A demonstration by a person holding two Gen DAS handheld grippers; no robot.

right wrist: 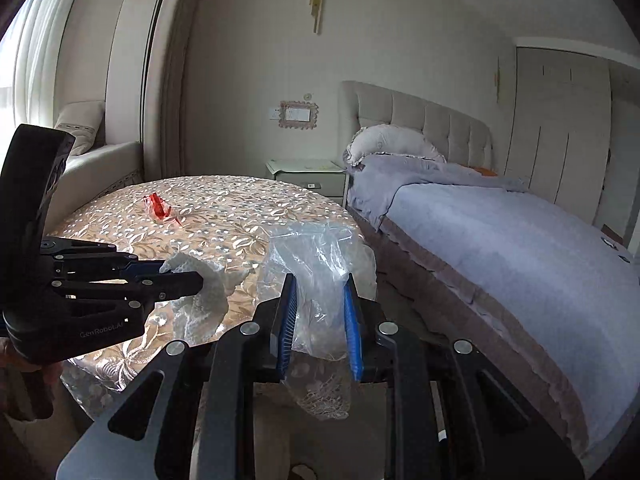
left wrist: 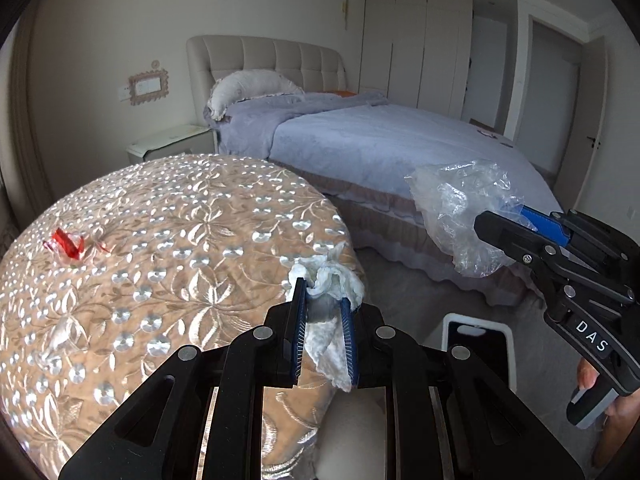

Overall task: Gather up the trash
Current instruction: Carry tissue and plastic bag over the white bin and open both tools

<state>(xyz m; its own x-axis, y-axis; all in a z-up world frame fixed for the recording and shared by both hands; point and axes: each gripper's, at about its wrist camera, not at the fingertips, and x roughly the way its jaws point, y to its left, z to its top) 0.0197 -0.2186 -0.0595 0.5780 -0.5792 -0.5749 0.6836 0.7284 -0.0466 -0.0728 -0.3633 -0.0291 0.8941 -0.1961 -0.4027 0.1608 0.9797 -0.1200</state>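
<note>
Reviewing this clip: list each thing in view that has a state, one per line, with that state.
left gripper: shut on the white tissue.
white tissue: crumpled, held off the table.
right gripper: shut on the clear plastic bag.
clear plastic bag: crumpled, held in the air.
red wrapper: lying on the round table, not yet collected.
round table: covered by a patterned cloth.
bed: made, pillow at the headboard.

I see a round worktop (left wrist: 168, 240) under a shiny floral cloth at lower left. Behind it, mid-frame, a bed (left wrist: 380, 140) with a lavender quilt, tufted headboard (left wrist: 272, 60) and pillow (left wrist: 252, 88). A white nightstand (left wrist: 168, 144) sits left of the bed, wardrobe doors (left wrist: 420, 40) upper right.
</note>
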